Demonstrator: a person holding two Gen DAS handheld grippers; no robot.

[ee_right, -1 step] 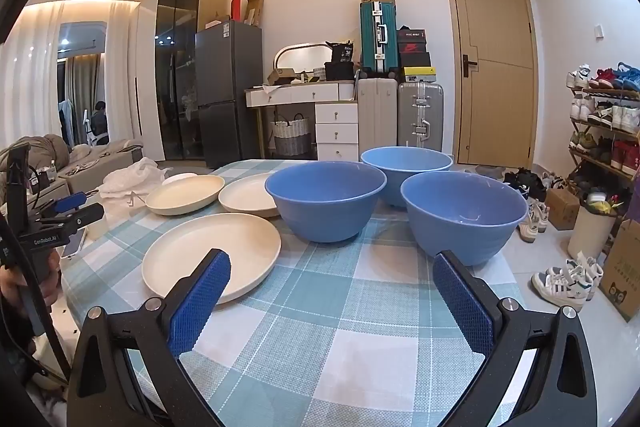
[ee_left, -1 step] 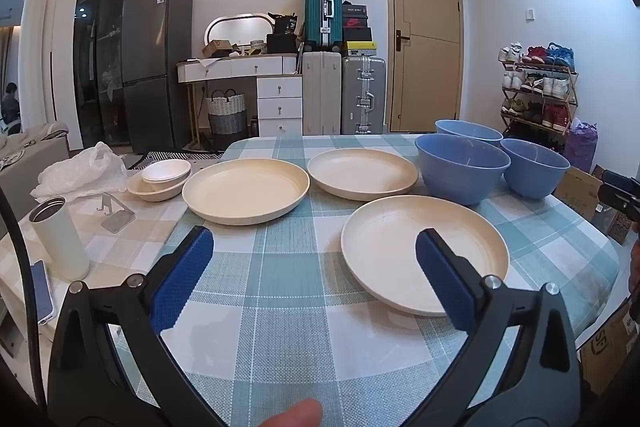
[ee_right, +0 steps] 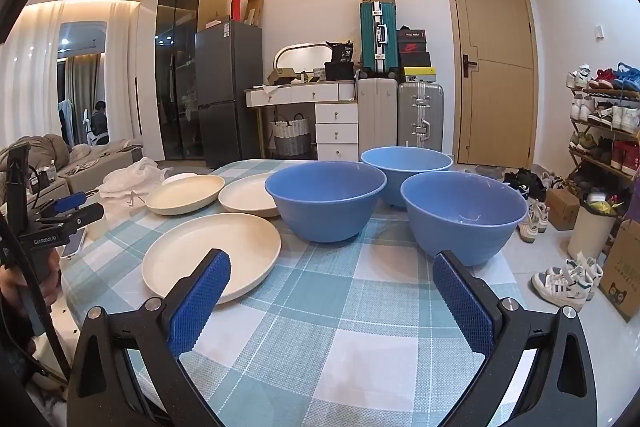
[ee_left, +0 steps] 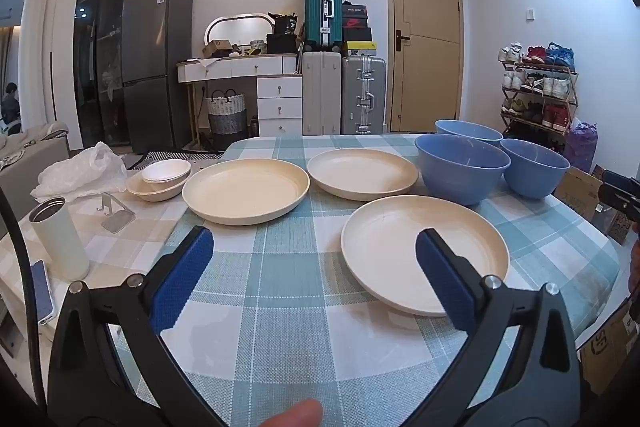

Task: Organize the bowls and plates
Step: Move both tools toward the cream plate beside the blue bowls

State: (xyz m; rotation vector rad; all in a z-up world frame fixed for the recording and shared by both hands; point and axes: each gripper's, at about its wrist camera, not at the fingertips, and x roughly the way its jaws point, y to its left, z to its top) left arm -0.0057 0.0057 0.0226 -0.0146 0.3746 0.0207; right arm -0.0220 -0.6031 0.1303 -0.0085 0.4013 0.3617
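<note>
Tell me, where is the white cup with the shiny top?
In the left wrist view, the white cup stands upright at the far left of the table, between the phone and the metal stand.

Both tongs have black angular arms, silver screws and textured blue pads.

you have three round cream plates lying flat and apart on the checked cloth, and three deep blue bowls upright, clustered close, perhaps touching.
</note>
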